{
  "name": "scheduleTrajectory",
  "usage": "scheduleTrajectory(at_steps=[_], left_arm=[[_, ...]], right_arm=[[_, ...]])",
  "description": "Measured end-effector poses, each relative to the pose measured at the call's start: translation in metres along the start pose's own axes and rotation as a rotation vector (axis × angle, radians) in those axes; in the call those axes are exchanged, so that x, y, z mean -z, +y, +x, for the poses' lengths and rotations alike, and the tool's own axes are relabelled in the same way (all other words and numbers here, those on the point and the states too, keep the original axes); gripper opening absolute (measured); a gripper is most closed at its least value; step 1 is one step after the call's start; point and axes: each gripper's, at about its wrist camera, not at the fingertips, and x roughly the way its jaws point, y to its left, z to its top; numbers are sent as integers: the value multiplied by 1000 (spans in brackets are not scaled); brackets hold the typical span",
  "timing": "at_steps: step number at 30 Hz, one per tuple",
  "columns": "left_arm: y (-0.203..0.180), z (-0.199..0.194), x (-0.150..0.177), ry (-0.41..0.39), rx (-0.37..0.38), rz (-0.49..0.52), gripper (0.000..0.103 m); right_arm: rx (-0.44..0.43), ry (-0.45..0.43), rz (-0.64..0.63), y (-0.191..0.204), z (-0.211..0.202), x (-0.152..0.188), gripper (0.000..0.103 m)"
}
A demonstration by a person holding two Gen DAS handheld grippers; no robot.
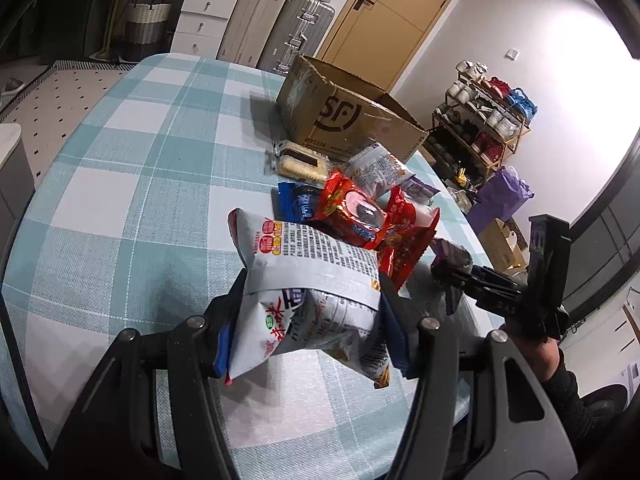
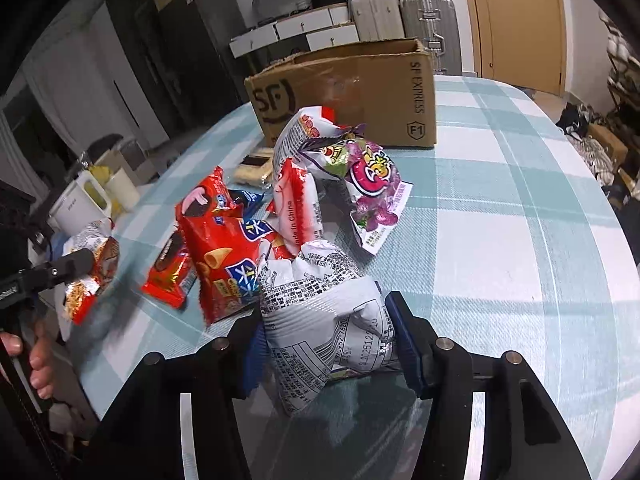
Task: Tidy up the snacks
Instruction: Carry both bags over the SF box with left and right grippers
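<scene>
Holding a white snack bag point(image 1: 308, 280) in my left gripper point(image 1: 312, 312) above the desk point(image 1: 140, 160) — right gripper point(image 2: 326, 340) pinching another white packet point(image 2: 324, 312); slippery film could slide free before the cardboard box point(image 2: 360, 92) — pile's close, easily snagged.

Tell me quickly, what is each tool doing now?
Left tool: shut on a white printed foil snack bag.
Right tool: shut on a white crinkled snack packet.

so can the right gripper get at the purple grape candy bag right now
Probably not yet: the right gripper is closed on a white snack bag; the purple bag lies unobstructed just beyond.
</scene>
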Motion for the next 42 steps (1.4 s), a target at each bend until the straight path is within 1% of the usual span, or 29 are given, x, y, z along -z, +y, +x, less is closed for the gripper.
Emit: scheduleTrajectory(at_steps=[4,9,11,14,18,22,27,30,37,42], left_arm=[[-6,-3,0,-3,4,8,56],[-14,-6,-7,-10,6,19,56],[-19,-8,-13,-15,6,29,56],[-25,-10,-25,-32,-5,53,56],[-39,-12,-45,-51,2,92,56],[-54,-11,-66,-71,11,127,56],[-71,-2,-92,-75,20,162,56],[-82,6,-107,-85,-24,204,56],[-92,28,-146,-78,-18,193,56],[-106,38,-180,-94,-37,222,56]], right_arm=[[-37,-32,50,-7,-13,5,55],[-91,-98,95,-10,-35,2,55],[-111,-131,107,-10,-45,-1,55],[-129,-158,110,-6,-56,-8,55],[-167,-197,120,-3,-70,-24,55],[-185,-226,108,3,-82,-44,55],[-183,-248,79,8,-89,-69,55],[-182,-264,64,11,-93,-87,55],[-169,-277,46,14,-87,-129,55],[-172,-277,35,16,-81,-164,55]])
